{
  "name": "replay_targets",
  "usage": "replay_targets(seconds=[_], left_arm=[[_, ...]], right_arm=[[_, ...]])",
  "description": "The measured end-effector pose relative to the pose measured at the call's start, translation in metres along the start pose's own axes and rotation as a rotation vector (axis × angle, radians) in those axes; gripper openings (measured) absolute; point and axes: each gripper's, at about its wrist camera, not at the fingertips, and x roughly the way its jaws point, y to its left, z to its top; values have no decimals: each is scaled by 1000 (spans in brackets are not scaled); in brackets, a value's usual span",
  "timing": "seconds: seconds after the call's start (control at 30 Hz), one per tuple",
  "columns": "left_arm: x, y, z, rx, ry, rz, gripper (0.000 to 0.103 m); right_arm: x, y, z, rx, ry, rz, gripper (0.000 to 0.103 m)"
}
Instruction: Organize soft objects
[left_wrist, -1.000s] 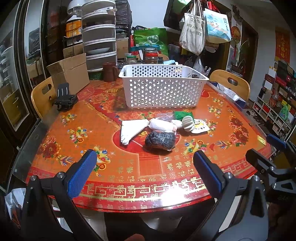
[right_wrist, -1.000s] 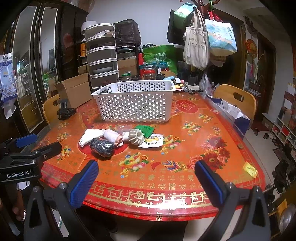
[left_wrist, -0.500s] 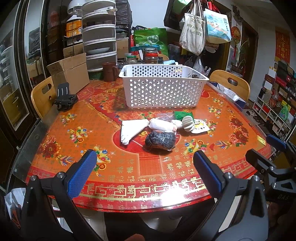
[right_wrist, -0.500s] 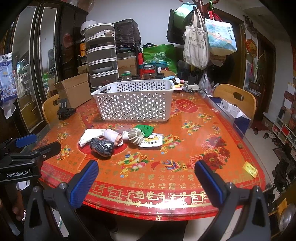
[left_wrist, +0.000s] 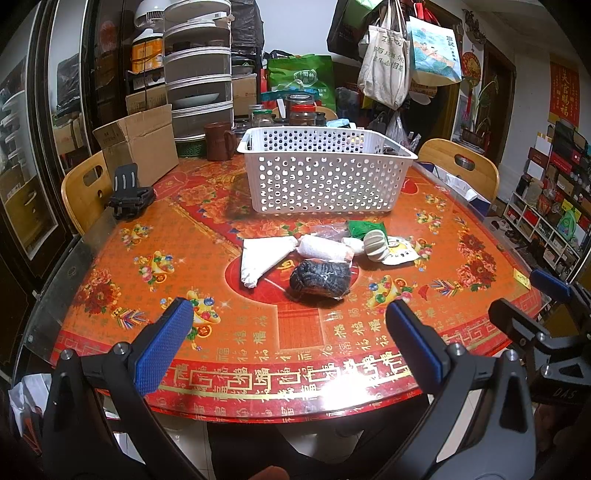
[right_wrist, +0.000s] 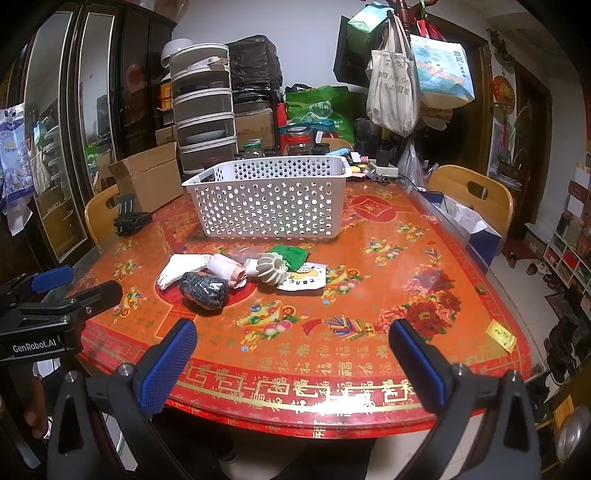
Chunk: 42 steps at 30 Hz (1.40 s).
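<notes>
Both claws, left claw (left_wrist: 288, 332) and right claw (right_wrist: 291, 350), hung released over the desk's (left_wrist: 110, 258) near edge. The soft bundles lay mid-desk before the basket (left_wrist: 325, 177); the dark bundle (left_wrist: 320, 278) looked light and squashy, best pinched across its middle.

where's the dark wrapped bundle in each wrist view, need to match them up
Left wrist view: the dark bundle lies just below picture centre, nearest to the camera of the pile.
Right wrist view: the dark bundle lies left of centre, at the near left end of the pile.
Shared landmark: the white perforated basket stands behind the pile in both views.
</notes>
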Motion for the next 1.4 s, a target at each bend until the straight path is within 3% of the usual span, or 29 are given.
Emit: replay_targets(seconds=[0.77, 1.07, 1.27, 1.4], left_arm=[[1, 1, -2, 1, 4, 3, 103], [28, 9, -10, 4, -21, -9, 103], [76, 18, -11, -7, 119, -43, 103], [94, 21, -10, -23, 129, -95, 103]], right_arm=[[5, 1, -4, 9, 15, 2, 103], [33, -2, 0, 22, 69, 26, 103], [62, -15, 8, 57, 109, 44, 103], [87, -16, 11, 46, 141, 65, 102]])
